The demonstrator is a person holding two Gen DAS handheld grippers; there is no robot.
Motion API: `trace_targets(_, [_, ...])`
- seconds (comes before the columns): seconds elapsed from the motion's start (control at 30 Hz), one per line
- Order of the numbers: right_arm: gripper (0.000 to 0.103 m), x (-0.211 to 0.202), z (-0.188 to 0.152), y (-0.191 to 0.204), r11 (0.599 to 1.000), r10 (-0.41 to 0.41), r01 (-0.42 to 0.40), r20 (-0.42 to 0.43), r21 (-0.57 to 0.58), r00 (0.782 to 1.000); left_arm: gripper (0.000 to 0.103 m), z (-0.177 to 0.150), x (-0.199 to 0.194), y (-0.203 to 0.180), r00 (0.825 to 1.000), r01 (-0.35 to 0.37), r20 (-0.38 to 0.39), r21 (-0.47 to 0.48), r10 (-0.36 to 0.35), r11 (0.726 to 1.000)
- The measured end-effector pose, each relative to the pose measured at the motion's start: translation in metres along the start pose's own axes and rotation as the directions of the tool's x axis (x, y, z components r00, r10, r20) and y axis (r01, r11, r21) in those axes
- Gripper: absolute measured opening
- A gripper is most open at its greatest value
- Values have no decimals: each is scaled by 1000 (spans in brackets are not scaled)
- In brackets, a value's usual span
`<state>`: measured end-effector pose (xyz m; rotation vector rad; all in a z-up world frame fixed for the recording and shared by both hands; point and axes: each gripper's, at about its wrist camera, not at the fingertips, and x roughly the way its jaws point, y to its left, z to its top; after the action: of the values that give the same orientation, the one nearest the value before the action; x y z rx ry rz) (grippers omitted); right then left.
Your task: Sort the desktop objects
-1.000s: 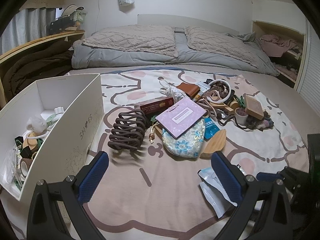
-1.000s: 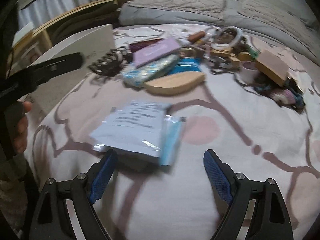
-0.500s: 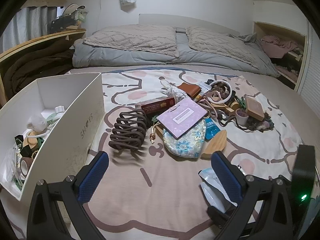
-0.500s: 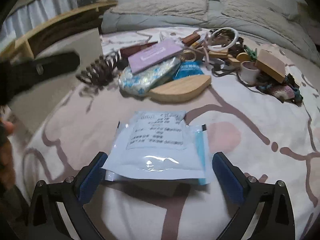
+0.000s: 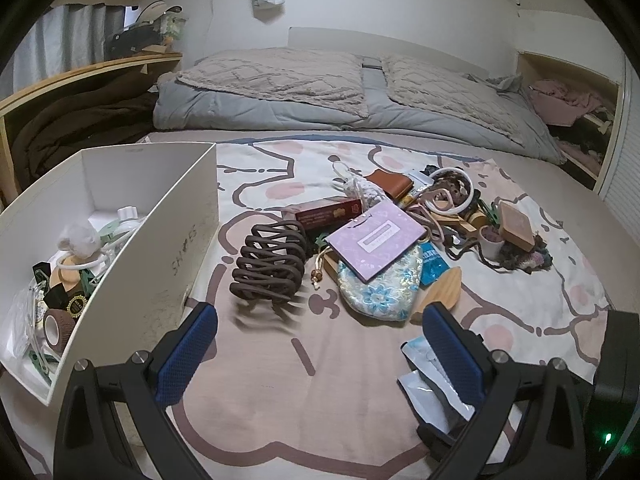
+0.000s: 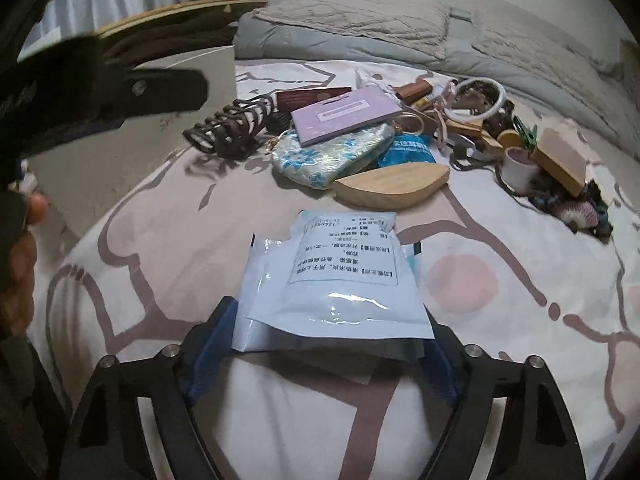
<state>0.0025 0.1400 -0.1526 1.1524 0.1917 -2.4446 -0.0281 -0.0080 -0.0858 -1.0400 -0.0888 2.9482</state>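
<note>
A pile of small objects lies on a patterned blanket: a brown hair claw (image 5: 269,266), a purple card (image 5: 374,240), a floral pouch (image 5: 378,290), a wooden leaf-shaped piece (image 6: 392,184). Flat white sachets with printed text (image 6: 336,280) lie near me, between the open fingers of my right gripper (image 6: 316,354), overlapping their tips. They also show in the left wrist view (image 5: 430,380). My left gripper (image 5: 320,354) is open and empty, hovering over the blanket in front of the hair claw. A white box (image 5: 172,216) holding several items stands to its left.
Further right in the pile are a white ring (image 5: 460,190), a small cup (image 5: 491,238) and a wooden block (image 5: 516,226). A bed with grey bedding (image 5: 360,92) lies behind. Shelving stands at the left and right. The left gripper's finger (image 6: 120,92) crosses the right wrist view.
My right gripper has moved forward onto the sachets, which now lie between its fingers. My left gripper has barely moved.
</note>
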Motion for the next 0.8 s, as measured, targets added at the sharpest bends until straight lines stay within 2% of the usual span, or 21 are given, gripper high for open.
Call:
trace_targets(0.07, [77, -2, -1, 3, 999, 18, -18, -9, -34, 1000, 103, 0, -1, 0, 1000, 1, 1, 0, -1, 1000])
trace_targets(0.27, [77, -13, -8, 10, 978, 141, -147, -47, -145, 989, 103, 0, 0, 0, 1000, 1, 1, -1, -1, 1000])
trace_targets(0.47, [77, -22, -18, 30, 921, 246, -270, -120, -281, 962, 103, 0, 0, 1, 1000, 1, -1, 3, -1, 1000])
trace_targets(0.63, [77, -32, -26, 33, 897, 226, -263, -142, -355, 964, 103, -1, 0, -1, 1000, 6, -8, 13, -6, 1000])
trace_targets(0.8, [77, -36, -29, 14, 914, 188, -227, -144, -335, 972, 103, -4, 2, -6, 1000, 19, -21, 32, -18, 999])
